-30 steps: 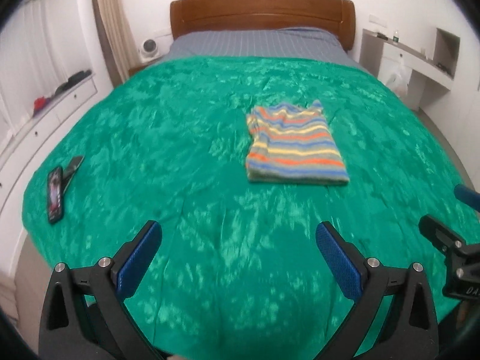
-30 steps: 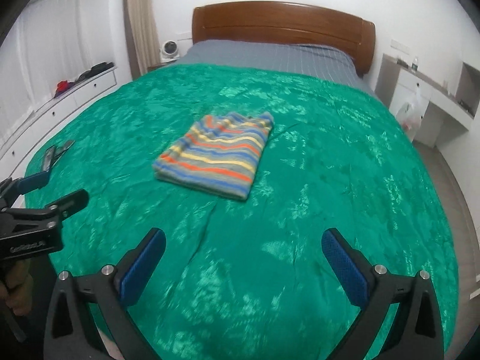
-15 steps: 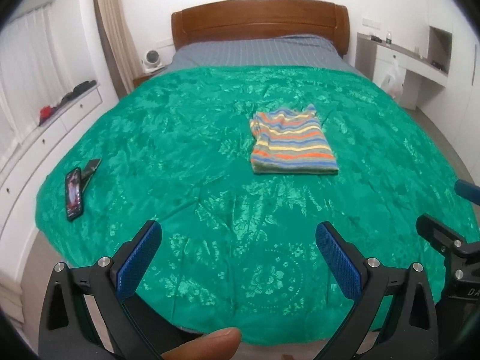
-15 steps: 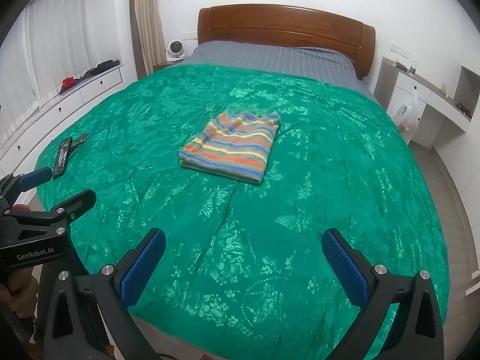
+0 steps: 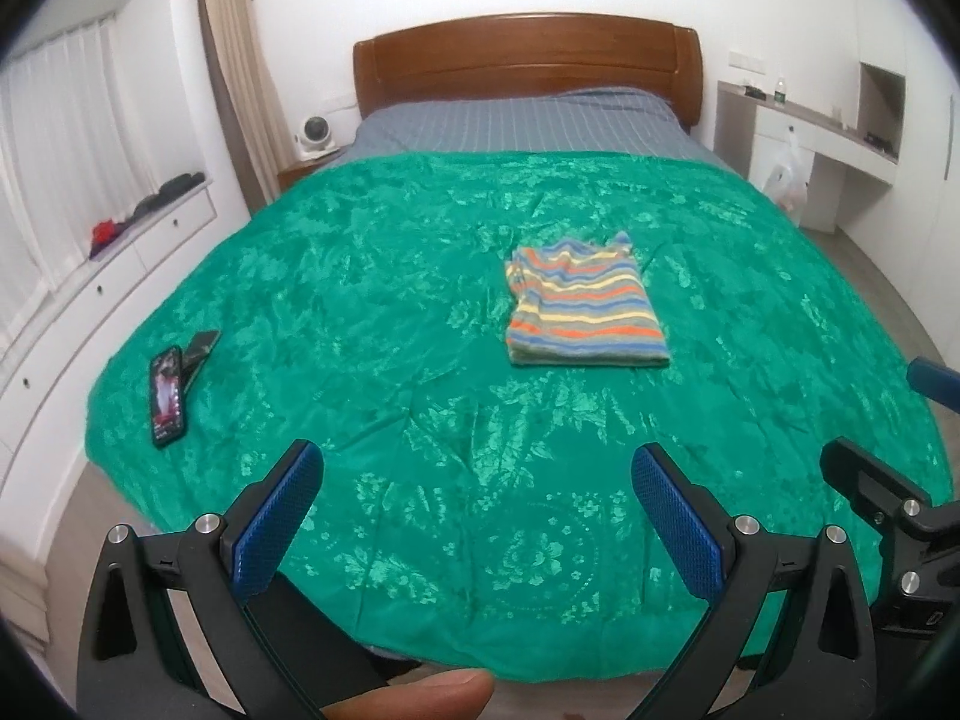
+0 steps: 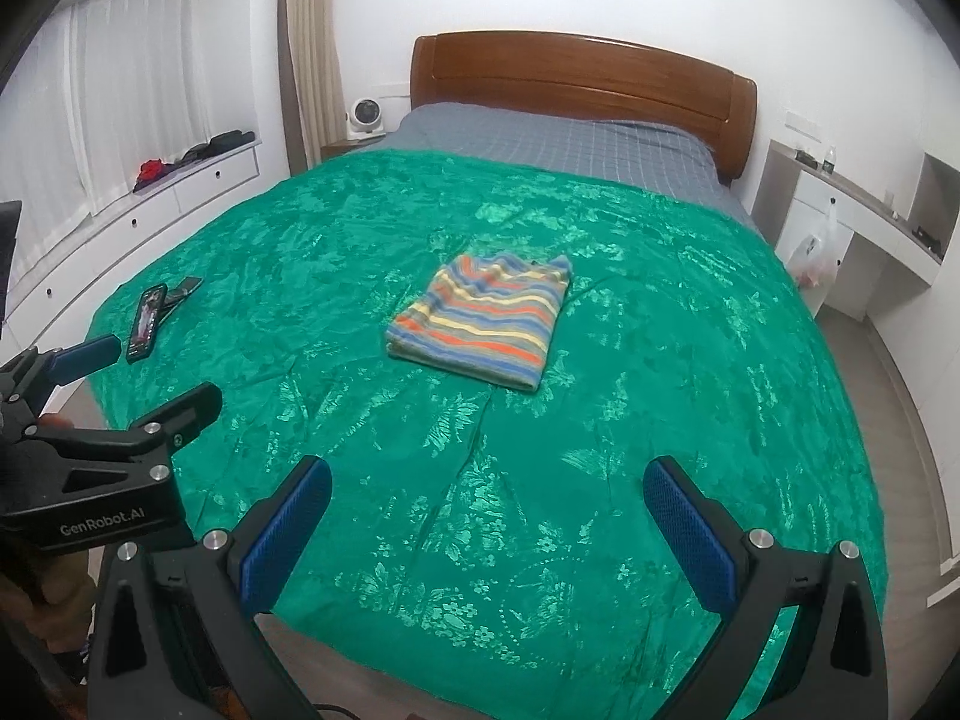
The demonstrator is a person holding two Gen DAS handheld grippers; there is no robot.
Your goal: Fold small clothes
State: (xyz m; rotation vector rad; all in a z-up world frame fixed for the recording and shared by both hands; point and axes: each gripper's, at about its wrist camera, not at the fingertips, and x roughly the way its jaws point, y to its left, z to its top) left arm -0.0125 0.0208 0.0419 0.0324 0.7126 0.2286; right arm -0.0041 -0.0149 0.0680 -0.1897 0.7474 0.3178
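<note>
- One small knitted garment with blue, orange, yellow and grey stripes (image 5: 585, 307) lies folded into a neat rectangle near the middle of the shiny green patterned bedspread (image 5: 372, 276), well apart from both tools.
- The left gripper (image 5: 474, 507), with blue ribbed pads on black fingers, hangs over the foot of the bed, jaws spread wide and empty.
- The right gripper (image 6: 487, 519) sits alongside it over the same edge, jaws equally wide, holding nothing.
- Judging by the squared shape, the fold looks finished; no other loose clothing is visible on the cover.
- The knit seems soft, light and limp, so it would sag if lifted by one point; the layers could slide apart.
- A hold on the thick folded edge nearest the foot, pinching all layers at two corners, looks safest.
- The glossy cover may be slippery, so the bundle could skid rather than lift.
- A dark phone with a lit screen (image 5: 167, 387) rests near the bedspread's left edge, clear of the garment.
</note>
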